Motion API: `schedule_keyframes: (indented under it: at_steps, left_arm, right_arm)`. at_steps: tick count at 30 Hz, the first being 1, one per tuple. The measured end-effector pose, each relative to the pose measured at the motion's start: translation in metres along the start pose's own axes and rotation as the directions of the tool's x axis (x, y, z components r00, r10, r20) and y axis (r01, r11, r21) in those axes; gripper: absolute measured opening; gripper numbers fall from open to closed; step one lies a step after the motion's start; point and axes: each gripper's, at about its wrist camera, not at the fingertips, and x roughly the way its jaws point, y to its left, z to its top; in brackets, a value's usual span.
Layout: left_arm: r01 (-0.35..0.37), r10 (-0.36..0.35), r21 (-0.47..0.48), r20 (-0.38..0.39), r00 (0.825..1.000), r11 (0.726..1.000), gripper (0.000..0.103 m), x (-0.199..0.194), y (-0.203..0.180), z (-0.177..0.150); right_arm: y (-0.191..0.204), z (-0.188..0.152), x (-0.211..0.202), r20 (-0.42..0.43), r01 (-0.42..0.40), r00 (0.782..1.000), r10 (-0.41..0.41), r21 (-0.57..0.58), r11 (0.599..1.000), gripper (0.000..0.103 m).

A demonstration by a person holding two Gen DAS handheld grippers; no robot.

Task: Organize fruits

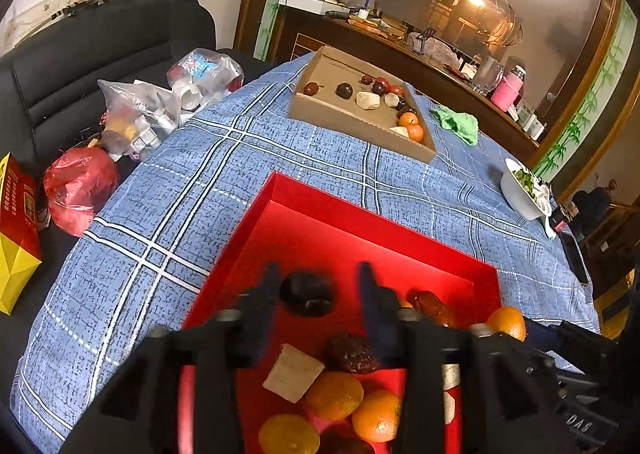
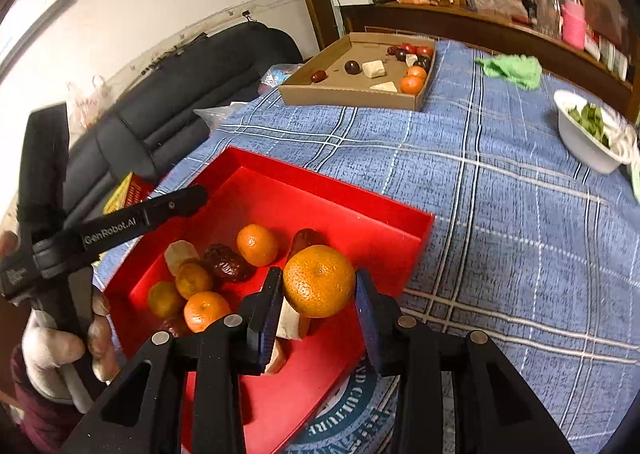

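A red box (image 1: 360, 214) lies on the blue plaid tablecloth. It holds several tangerines (image 1: 334, 394), wrinkled dark dates (image 1: 352, 354) and pale chunks (image 1: 294, 372). My left gripper (image 1: 319, 269) hangs open over it, and a dark round fruit (image 1: 306, 294), blurred, lies between the fingers with a gap on the right side. My right gripper (image 2: 318, 275) is shut on a tangerine (image 2: 320, 288) above the near right part of the red box (image 2: 320, 190). One left gripper finger (image 2: 172, 206) reaches in from the left, held by a gloved hand (image 2: 48, 350). A cardboard tray (image 2: 352, 96) behind holds more fruit.
A white bowl of greens (image 2: 588, 150) stands at the table's right edge, with a green cloth (image 2: 512, 70) behind it. Plastic bags (image 1: 136, 114) and a red bag (image 1: 80, 186) lie on the black sofa to the left. A cluttered sideboard (image 1: 400, 38) runs along the back.
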Motion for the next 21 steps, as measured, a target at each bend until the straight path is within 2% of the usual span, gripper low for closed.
schedule_keyframes:
  at_steps: [1,4,7,10,12,14,15,16,18,19,21]
  left_arm:
    - [-0.005,0.005,0.002,0.008,1.000,1.000,0.059,-0.001,0.000,0.000]
    - [-0.009,0.009,0.005,0.024,1.000,1.000,0.061,-0.006,-0.001,0.000]
    - [-0.022,0.022,0.002,0.038,0.999,1.000,0.062,-0.013,-0.001,-0.002]
    - [-0.051,0.050,0.015,0.085,0.995,0.999,0.062,-0.031,-0.007,-0.006]
    - [-0.087,0.082,0.030,0.136,0.987,0.996,0.064,-0.048,-0.015,-0.010]
    - [-0.139,0.128,0.041,0.205,0.970,0.989,0.073,-0.067,-0.027,-0.014]
    - [-0.175,0.158,0.046,0.248,0.956,0.984,0.075,-0.078,-0.034,-0.017]
    - [-0.228,0.202,0.050,0.305,0.931,0.972,0.079,-0.091,-0.043,-0.021]
    - [-0.323,0.276,0.049,0.412,0.869,0.945,0.091,-0.117,-0.063,-0.030]
    - [-0.349,0.294,0.044,0.449,0.844,0.936,0.101,-0.126,-0.070,-0.033]
    - [-0.391,0.322,0.017,0.534,0.782,0.920,0.103,-0.151,-0.087,-0.045]
  right_arm:
    - [0.000,-0.001,-0.002,0.002,0.002,1.000,-0.002,-0.008,1.000,0.044]
    - [0.006,-0.001,-0.004,0.020,0.016,1.000,-0.015,-0.027,1.000,0.056]
    - [0.008,-0.002,-0.010,0.035,0.030,0.999,-0.028,-0.037,0.999,0.057]
    - [0.008,-0.006,-0.021,0.060,0.031,0.998,-0.029,-0.027,0.999,0.057]
    - [0.007,-0.011,-0.030,0.078,0.042,0.996,-0.040,-0.021,0.999,0.057]
    - [0.004,-0.018,-0.039,0.098,0.066,0.993,-0.064,-0.015,0.998,0.058]
    - [0.003,-0.022,-0.043,0.107,0.082,0.991,-0.080,-0.012,0.997,0.058]
    - [0.001,-0.027,-0.050,0.118,0.103,0.988,-0.102,-0.007,0.995,0.059]
    - [-0.001,-0.034,-0.059,0.134,0.124,0.983,-0.123,0.000,0.992,0.060]
    - [-0.002,-0.038,-0.064,0.143,0.136,0.980,-0.135,0.007,0.991,0.061]
    - [-0.005,-0.045,-0.074,0.156,0.146,0.977,-0.149,0.027,0.989,0.063]
